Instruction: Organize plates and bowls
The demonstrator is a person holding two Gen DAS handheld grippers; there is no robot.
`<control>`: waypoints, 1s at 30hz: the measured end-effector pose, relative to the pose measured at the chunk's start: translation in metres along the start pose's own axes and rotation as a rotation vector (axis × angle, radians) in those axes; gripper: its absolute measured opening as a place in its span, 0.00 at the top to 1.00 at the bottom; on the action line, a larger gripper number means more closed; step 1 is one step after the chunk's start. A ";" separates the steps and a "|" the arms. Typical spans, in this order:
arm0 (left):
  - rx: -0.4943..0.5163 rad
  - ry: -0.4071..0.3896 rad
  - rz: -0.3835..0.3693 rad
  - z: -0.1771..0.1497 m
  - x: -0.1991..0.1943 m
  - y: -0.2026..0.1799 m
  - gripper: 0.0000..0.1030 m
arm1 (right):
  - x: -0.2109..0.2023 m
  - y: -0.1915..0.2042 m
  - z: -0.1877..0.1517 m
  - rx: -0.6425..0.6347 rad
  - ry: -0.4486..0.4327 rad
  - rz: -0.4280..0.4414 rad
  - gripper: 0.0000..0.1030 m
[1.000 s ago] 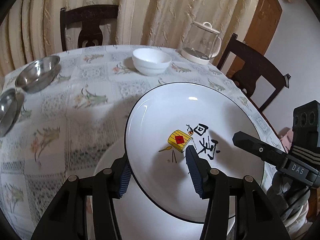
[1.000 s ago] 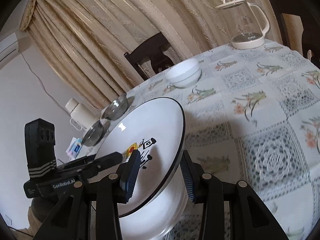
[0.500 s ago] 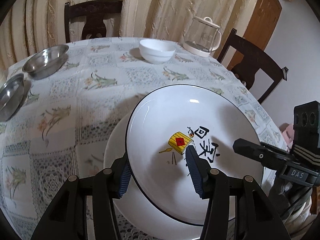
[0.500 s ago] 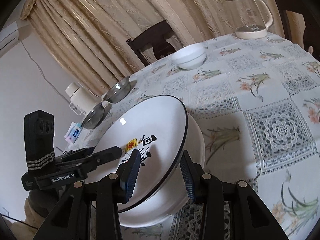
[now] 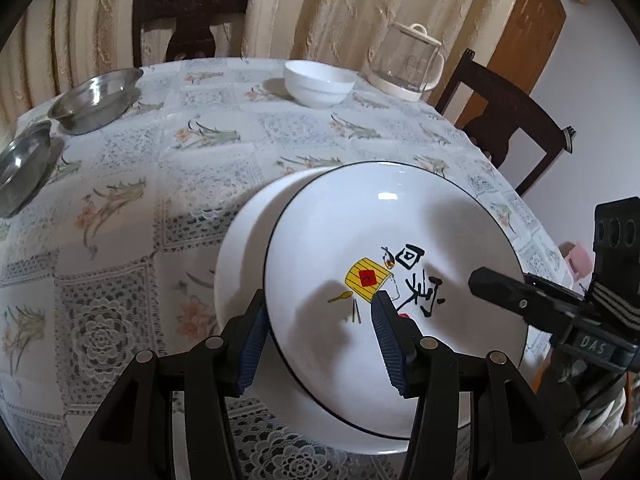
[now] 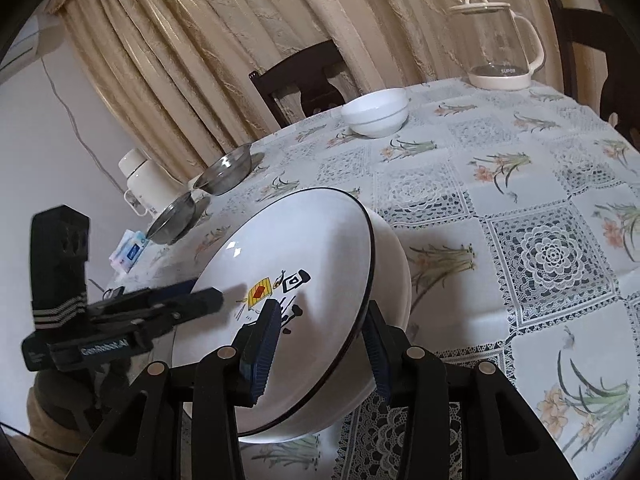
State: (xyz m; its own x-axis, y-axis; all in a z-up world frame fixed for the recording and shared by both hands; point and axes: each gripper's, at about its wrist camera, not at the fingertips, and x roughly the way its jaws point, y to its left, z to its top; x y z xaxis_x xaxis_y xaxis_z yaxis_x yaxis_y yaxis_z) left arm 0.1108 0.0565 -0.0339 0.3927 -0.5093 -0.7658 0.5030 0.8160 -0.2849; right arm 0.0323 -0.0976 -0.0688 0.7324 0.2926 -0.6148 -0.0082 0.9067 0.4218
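The room had long beige curtains (image 5: 320, 8) behind a round table (image 5: 120, 208) covered with a cloth of lace squares and flower prints, and dark wooden chairs (image 5: 188, 20) stood around it. A brown door (image 5: 532, 32) was at the far right in the left wrist view.

Near the front edge of the table, a big white plate with a black rim (image 5: 384, 248) was held tilted above a plain white plate (image 5: 240, 248), which lay on the cloth. The upper plate had a small drawing in yellow and red and some black characters on it. The left gripper (image 5: 316, 332) was spread over the near-left edge of this plate, one blue pad under the rim and the other pad on the top face — I could not tell if the pads really pressed it. The right gripper (image 6: 320, 344) stood in the same way over the opposite edge, one finger on the painted face and one behind the rim, and again the contact was not clear. Each gripper was also seen from the other camera, reaching in from the side.

Farther back there was a white bowl (image 5: 319, 83), well apart from the plates. Two steel bowls (image 5: 94, 100) were at the left side of the table, near each other. A glass kettle with a cream lid (image 5: 408, 62) stood just beside the far edge. In the right wrist view a white bottle (image 6: 146, 180) was beyond the steel bowls, off the table's edge.
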 end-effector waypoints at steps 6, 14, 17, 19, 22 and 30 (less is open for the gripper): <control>0.013 -0.051 -0.001 0.005 -0.014 0.002 0.47 | -0.004 0.010 0.002 -0.056 -0.023 -0.075 0.50; -0.021 -0.046 -0.002 0.005 -0.012 0.012 0.45 | -0.010 0.011 -0.002 -0.076 -0.033 -0.102 0.47; -0.029 -0.046 -0.003 0.005 -0.011 0.012 0.43 | -0.015 0.016 0.000 -0.102 -0.071 -0.126 0.47; -0.034 -0.049 -0.001 0.006 -0.012 0.014 0.42 | -0.020 0.020 0.002 -0.126 -0.094 -0.137 0.47; -0.049 -0.058 -0.002 0.008 -0.014 0.018 0.39 | -0.022 0.023 0.004 -0.134 -0.103 -0.133 0.47; -0.094 -0.066 0.008 0.008 -0.016 0.032 0.39 | -0.011 0.016 0.008 -0.055 -0.081 -0.103 0.45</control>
State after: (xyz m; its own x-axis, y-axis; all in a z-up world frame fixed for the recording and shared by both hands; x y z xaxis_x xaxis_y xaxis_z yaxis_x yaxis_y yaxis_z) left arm 0.1265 0.0884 -0.0265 0.4476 -0.5169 -0.7297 0.4267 0.8406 -0.3338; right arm 0.0293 -0.0888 -0.0501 0.7841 0.1730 -0.5961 0.0348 0.9466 0.3206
